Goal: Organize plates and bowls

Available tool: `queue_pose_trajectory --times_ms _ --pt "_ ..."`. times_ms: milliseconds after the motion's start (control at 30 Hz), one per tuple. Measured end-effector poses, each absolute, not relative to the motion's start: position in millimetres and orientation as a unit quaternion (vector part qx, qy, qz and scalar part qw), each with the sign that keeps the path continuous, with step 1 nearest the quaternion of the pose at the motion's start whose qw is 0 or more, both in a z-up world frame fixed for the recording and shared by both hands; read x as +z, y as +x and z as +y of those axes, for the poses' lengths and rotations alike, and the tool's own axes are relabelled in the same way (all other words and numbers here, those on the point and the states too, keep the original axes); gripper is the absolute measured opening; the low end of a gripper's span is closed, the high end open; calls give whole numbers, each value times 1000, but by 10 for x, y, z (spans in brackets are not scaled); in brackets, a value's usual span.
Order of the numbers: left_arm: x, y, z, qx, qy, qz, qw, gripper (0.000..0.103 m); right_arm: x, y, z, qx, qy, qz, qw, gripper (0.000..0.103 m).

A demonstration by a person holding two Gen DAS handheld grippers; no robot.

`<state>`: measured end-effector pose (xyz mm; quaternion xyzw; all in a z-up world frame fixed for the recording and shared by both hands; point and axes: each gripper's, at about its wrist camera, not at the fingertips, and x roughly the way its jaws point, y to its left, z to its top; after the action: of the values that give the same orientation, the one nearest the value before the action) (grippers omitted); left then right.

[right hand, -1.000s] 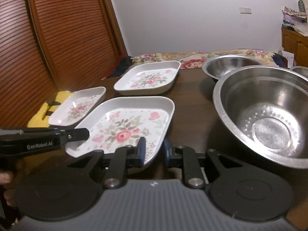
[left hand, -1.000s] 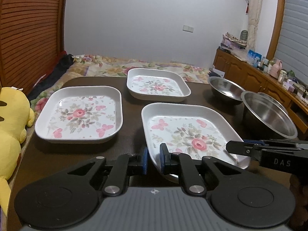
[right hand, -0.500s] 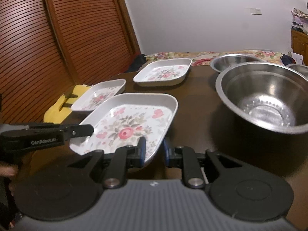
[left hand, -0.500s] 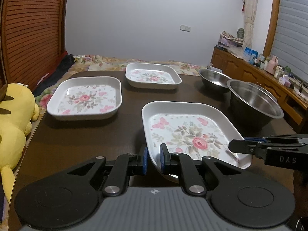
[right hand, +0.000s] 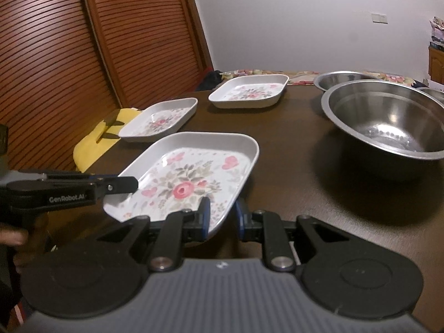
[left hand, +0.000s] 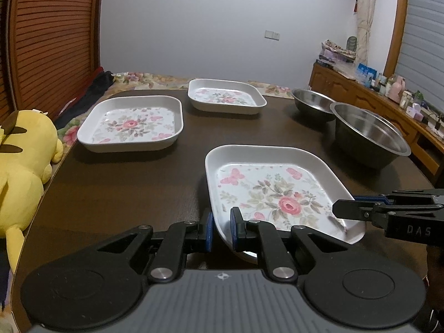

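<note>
Far left, yellow plush (left hand: 22,166) off the surface (left hand: 125,194) edge. Left plate (left hand: 133,123) sits flat, far plate (left hand: 224,95) behind it. My left gripper (left hand: 221,229) pinches the near-left rim of the held plate (left hand: 272,191), which looks raised; right gripper (right hand: 222,216) straddles its opposite rim, pinching too. Stack target lies forward-left, left arm nearer. Steel bowls (left hand: 369,133) right, well apart.

- Yellow plush toy (left hand: 22,163) lying far left of the fingers, off the table edge.
- Slatted wooden door (right hand: 83,55) standing beyond them, leftward.
- Cluttered wooden sideboard (left hand: 374,102) running along the right wall.
</note>
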<state>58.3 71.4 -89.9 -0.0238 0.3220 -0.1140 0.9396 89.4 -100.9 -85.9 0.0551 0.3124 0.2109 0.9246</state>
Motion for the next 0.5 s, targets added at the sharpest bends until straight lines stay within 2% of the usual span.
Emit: queue_pose_trajectory --times_ms 500 --pt "-962 605 741 -110 -36 327 938 14 -938 906 -988 212 55 319 922 21"
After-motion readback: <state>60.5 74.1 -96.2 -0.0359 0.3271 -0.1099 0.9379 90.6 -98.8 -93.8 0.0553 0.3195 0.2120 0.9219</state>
